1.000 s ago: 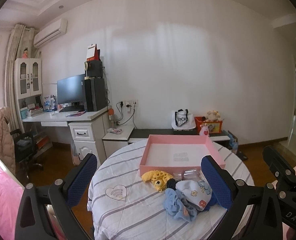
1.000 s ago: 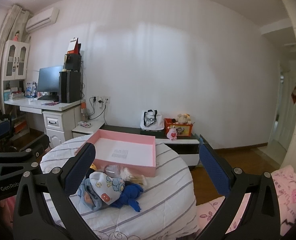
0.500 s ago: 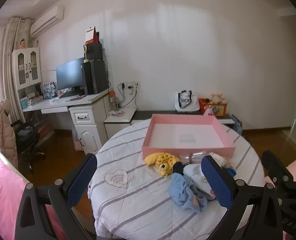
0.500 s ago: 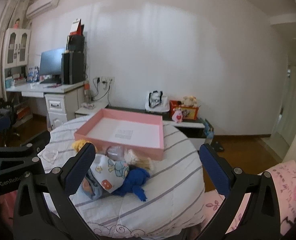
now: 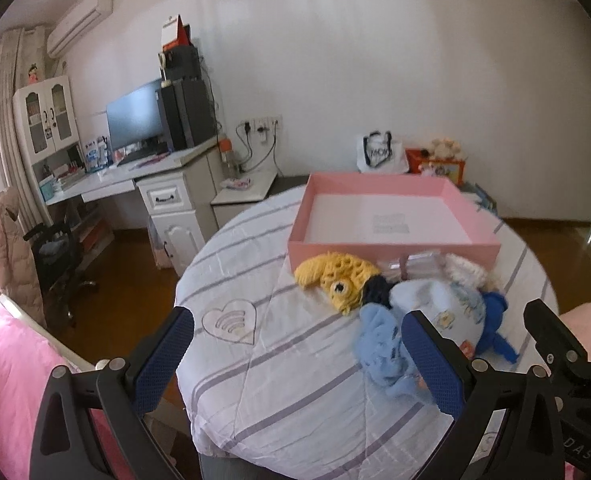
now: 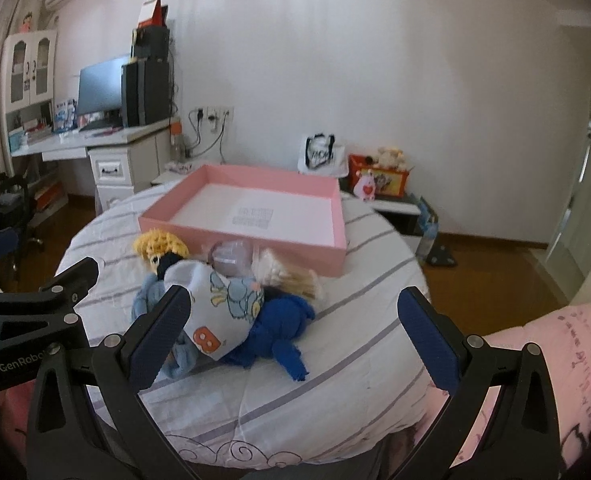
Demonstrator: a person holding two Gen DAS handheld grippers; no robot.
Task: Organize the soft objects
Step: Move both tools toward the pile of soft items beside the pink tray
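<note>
A pile of soft things sat on the round table (image 5: 255,360), which had a striped cloth on it. The pile was just in front of the pink box (image 5: 391,248) and touched its near wall. The box had nothing in it yet, so it looked like the place where the soft things should go.

In the pile there was a yellow knitted toy (image 5: 335,280), a light blue cloth (image 5: 379,344), a white printed cloth (image 6: 219,312) that lay on top, a dark blue knitted toy (image 6: 283,324), and a cream fluffy thing (image 6: 291,276). A clear round thing (image 6: 231,256) sat against the box wall.

The left gripper (image 5: 307,364) was held low over the near side of the table, with its fingers spread wide and nothing in them. The right gripper (image 6: 295,336) was also spread wide and held nothing. It pointed down at the pile, with the dark blue toy between its fingers but not touched.
</note>
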